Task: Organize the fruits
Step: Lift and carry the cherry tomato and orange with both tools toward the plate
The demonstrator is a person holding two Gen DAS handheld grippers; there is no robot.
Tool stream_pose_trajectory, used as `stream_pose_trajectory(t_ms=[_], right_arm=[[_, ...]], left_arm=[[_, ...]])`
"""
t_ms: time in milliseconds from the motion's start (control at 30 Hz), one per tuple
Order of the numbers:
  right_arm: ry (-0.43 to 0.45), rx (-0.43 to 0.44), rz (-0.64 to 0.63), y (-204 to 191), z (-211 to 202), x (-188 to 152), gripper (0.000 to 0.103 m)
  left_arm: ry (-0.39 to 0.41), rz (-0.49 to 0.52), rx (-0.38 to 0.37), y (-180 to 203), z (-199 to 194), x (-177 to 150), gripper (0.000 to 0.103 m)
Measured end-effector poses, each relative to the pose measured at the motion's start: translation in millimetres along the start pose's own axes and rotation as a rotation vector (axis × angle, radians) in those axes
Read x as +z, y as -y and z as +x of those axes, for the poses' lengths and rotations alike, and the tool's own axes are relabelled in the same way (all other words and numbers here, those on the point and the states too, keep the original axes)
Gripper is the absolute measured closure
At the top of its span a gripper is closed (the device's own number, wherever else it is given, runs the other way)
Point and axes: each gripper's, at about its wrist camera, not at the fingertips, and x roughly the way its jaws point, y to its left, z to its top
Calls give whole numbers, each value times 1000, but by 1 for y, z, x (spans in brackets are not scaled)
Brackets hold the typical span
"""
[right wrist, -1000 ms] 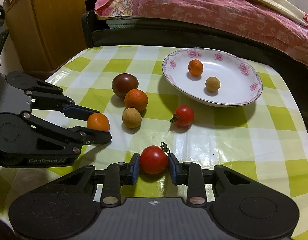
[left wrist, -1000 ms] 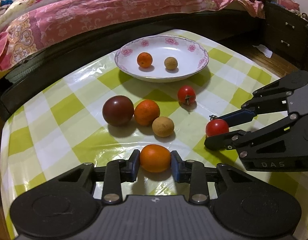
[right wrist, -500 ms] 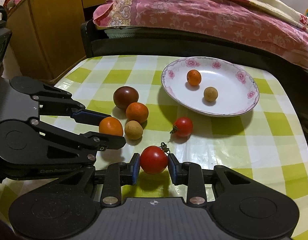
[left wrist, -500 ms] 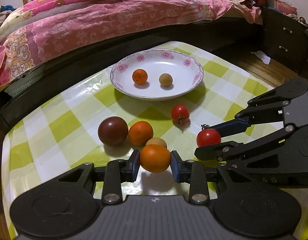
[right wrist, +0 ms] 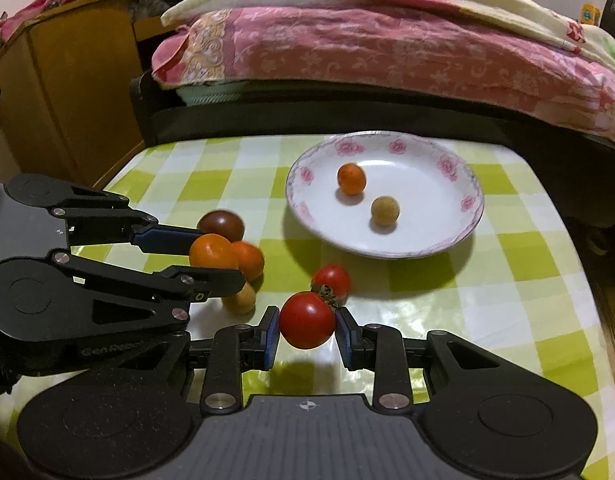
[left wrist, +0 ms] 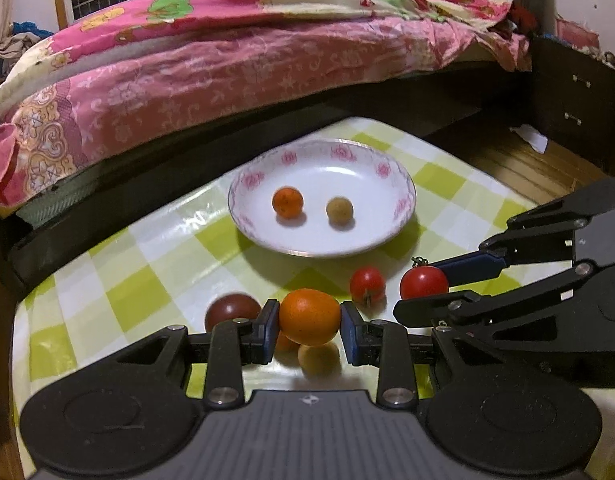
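Fruit in both grippers, my left gripper (left wrist: 310, 316) clamping an orange (left wrist: 310, 315), my right gripper (right wrist: 306, 321) a tomato (right wrist: 306, 321), both above the tablecloth (right wrist: 507, 280); next, release over the plate (right wrist: 473, 216).

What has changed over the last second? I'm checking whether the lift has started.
Both grippers have risen off the checked tablecloth and advanced toward the plate: the left gripper carries the orange, the right gripper the tomato. Both grips held; nothing was released. Fruit on the plate and cloth stayed put.
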Motion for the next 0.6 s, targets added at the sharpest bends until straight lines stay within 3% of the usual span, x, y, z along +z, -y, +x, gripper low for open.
stream_pose_trajectory(t_ms=[600], right_arm=[[86, -92, 55, 22, 3, 34, 77]], left_arm=[[59, -42, 22, -9, 24, 42, 64]])
